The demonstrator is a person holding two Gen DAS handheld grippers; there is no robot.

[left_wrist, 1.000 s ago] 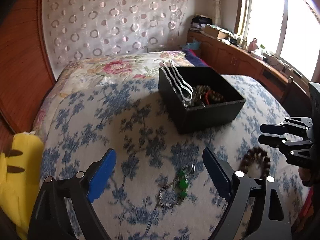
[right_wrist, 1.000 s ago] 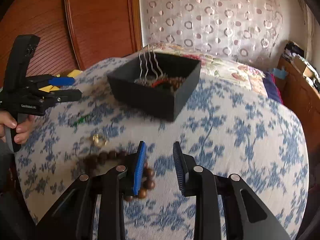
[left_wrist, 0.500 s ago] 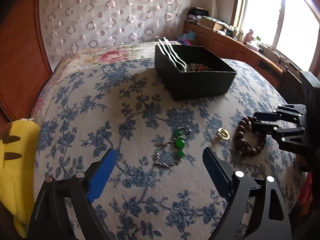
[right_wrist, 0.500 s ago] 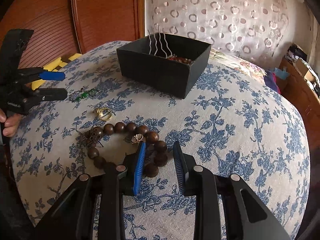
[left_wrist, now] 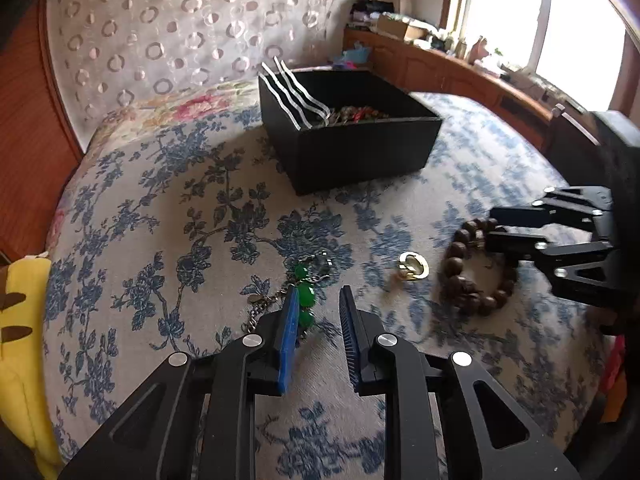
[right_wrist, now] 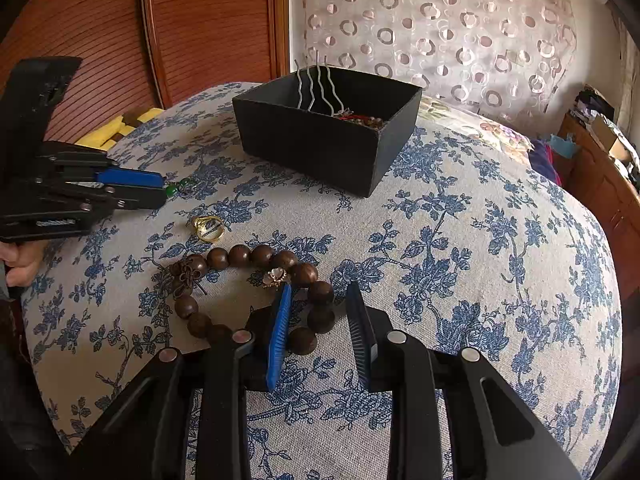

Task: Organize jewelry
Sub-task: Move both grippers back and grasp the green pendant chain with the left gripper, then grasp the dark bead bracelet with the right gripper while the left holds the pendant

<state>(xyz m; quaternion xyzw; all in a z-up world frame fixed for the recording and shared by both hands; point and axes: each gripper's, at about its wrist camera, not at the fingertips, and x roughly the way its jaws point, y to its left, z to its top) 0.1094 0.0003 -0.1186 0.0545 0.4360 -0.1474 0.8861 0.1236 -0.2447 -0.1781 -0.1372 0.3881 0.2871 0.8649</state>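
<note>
Narrowed since a moment ago, the left gripper (left_wrist: 316, 308) straddles the limp green-bead chain (left_wrist: 303, 296), best pinched at a bead; right gripper (right_wrist: 320, 308) gapes over the wooden bracelet (right_wrist: 256, 292).

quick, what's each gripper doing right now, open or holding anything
left gripper: open, empty, fingers around the green bead chain.
right gripper: open, empty, fingers straddling the wooden bead bracelet.

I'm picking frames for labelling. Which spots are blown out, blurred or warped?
Left wrist view: the window is blown out, the right gripper and bedspread near it smear slightly. Right wrist view: evenly lit and sharp on the wooden bead bracelet. Both fisheye views bulge the bed.
</note>
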